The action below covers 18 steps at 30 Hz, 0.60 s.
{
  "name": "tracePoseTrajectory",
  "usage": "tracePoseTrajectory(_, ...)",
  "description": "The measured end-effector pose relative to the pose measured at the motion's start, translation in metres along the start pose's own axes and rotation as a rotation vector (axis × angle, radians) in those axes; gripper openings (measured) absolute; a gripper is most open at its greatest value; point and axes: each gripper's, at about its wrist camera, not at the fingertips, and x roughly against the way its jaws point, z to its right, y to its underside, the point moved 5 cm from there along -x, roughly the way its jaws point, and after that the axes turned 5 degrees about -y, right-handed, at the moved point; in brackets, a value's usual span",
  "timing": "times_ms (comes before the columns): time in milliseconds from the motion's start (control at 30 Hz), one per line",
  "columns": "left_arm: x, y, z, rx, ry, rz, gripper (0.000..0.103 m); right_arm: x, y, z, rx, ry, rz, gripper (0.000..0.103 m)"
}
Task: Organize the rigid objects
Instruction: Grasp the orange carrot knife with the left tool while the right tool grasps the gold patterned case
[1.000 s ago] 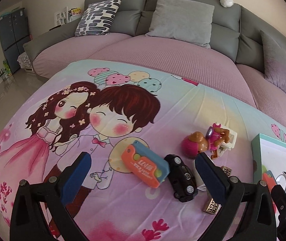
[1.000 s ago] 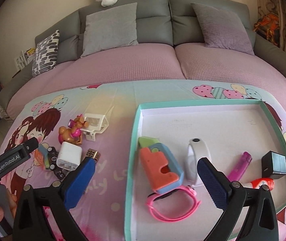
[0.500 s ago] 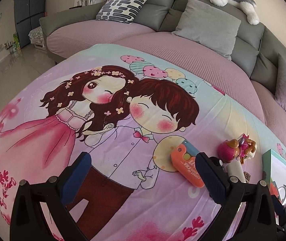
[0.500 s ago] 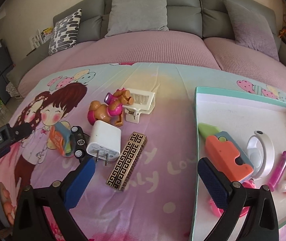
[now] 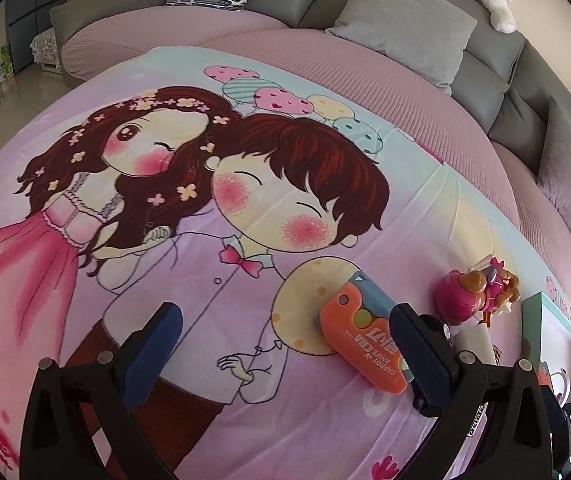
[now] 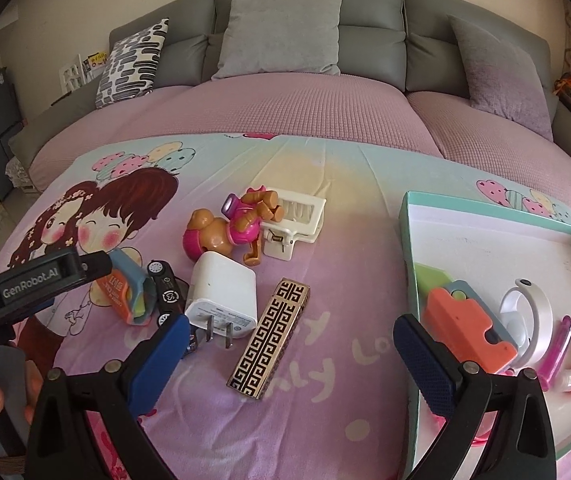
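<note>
Change: your right gripper [image 6: 289, 348] has swung off the tray [image 6: 409, 240] and now frames the patterned bar [image 6: 271, 336] left of it.
Right: spread, empty.
Left gripper [image 5: 285, 344]: spread, empty, carrot knife [image 5: 365, 340] at its right finger.
Next: probably pick the bar.

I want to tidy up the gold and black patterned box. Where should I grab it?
Grip the patterned box across its two long sides, near the middle, coming straight down. It lies flat and tilted on the blanket, long and narrow, with free space on both long sides, so turn the right hand-held gripper to match.
</note>
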Motion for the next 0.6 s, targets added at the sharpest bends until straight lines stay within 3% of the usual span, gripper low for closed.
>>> tracePoseTrajectory(167,-0.01,-0.002,0.016,-0.009,0.021,-0.014,0.103,-0.002,0.0,0.002,-0.002,0.009,-0.002,0.102)
tracePoseTrajectory(500,-0.02,0.008,0.027,-0.152,-0.079,-0.038,0.103,-0.001,0.001,0.011,-0.017,0.023,-0.015,0.087)
tracePoseTrajectory(600,-0.02,0.012,0.02,-0.186,-0.127,-0.045,0.103,0.0,0.002,0.012,-0.019,0.023,-0.023,0.078)
